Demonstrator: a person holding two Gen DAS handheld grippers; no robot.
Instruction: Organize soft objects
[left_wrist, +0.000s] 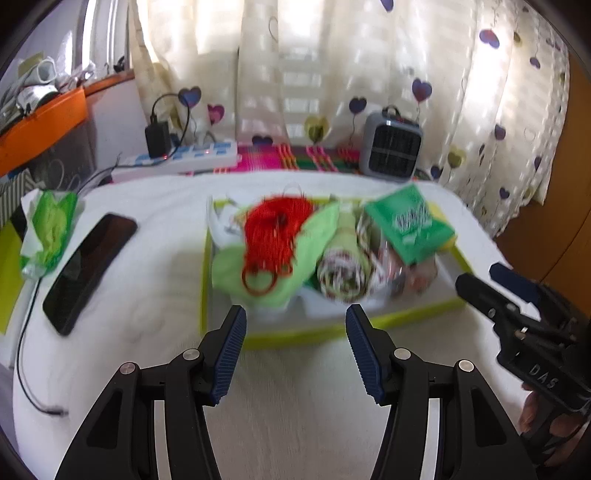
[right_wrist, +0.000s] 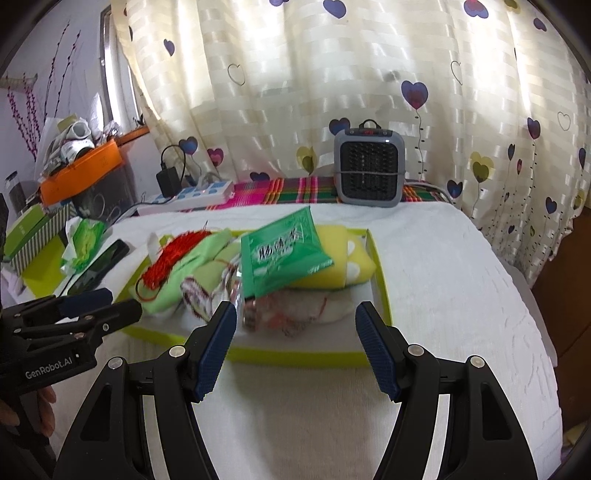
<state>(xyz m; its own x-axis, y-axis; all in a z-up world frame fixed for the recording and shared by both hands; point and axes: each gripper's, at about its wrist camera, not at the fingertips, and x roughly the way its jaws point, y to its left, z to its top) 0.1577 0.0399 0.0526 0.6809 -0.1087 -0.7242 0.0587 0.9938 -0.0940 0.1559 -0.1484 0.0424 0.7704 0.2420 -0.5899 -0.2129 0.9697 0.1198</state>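
Observation:
A shallow lime-rimmed tray (left_wrist: 325, 330) (right_wrist: 295, 357) lies on the white towel-covered table. In it are a red string bundle (left_wrist: 271, 230) (right_wrist: 168, 258) on a light green cloth (left_wrist: 258, 280), a rolled patterned cloth (left_wrist: 341, 273) (right_wrist: 197, 295), a green packet (left_wrist: 408, 223) (right_wrist: 282, 251) and a yellow sponge (right_wrist: 341, 258). My left gripper (left_wrist: 295, 321) is open and empty just before the tray's near rim. My right gripper (right_wrist: 295, 317) is open and empty at the near rim too, and shows at the right of the left wrist view (left_wrist: 491, 280).
A black phone (left_wrist: 88, 266) and a green tissue pack (left_wrist: 50, 229) lie left of the tray. A power strip (left_wrist: 177, 158) with a charger and a small grey heater (left_wrist: 391, 147) (right_wrist: 369, 171) stand at the back by the curtain. Boxes crowd the left edge (right_wrist: 33, 232).

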